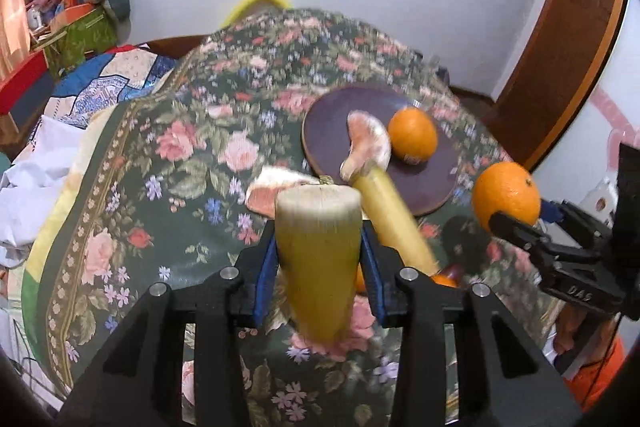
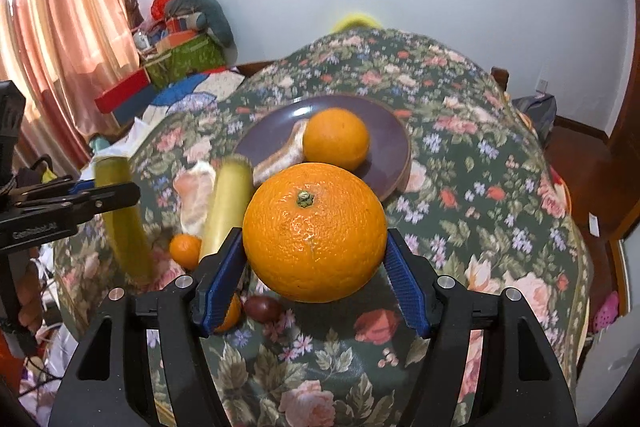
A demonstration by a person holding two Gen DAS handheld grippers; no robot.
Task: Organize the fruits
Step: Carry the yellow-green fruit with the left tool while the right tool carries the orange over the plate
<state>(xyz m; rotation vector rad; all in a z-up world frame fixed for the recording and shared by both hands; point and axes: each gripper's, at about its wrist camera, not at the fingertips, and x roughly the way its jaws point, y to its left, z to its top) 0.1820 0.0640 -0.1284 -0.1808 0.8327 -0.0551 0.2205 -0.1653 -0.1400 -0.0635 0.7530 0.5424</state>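
Note:
My left gripper point(image 1: 320, 251) is shut on a yellow-green cut stalk piece point(image 1: 318, 259), held above the floral tablecloth; it also shows in the right wrist view point(image 2: 120, 211). My right gripper point(image 2: 314, 239) is shut on a large orange point(image 2: 314, 231), seen at the right in the left wrist view point(image 1: 506, 197). A dark purple plate point(image 2: 384, 143) holds another orange point(image 2: 336, 139) and a peeled pomelo segment point(image 2: 280, 155). A second stalk piece point(image 2: 226, 207) lies on the cloth in front of the plate, beside another peeled segment point(image 2: 196, 191).
A small tangerine point(image 2: 185, 249), another partly hidden orange fruit point(image 2: 232, 311) and a dark red fruit point(image 2: 262, 307) lie near my right gripper. The round table point(image 2: 500, 187) has a floral cloth. A bed with clutter point(image 2: 180, 67) stands at the back left.

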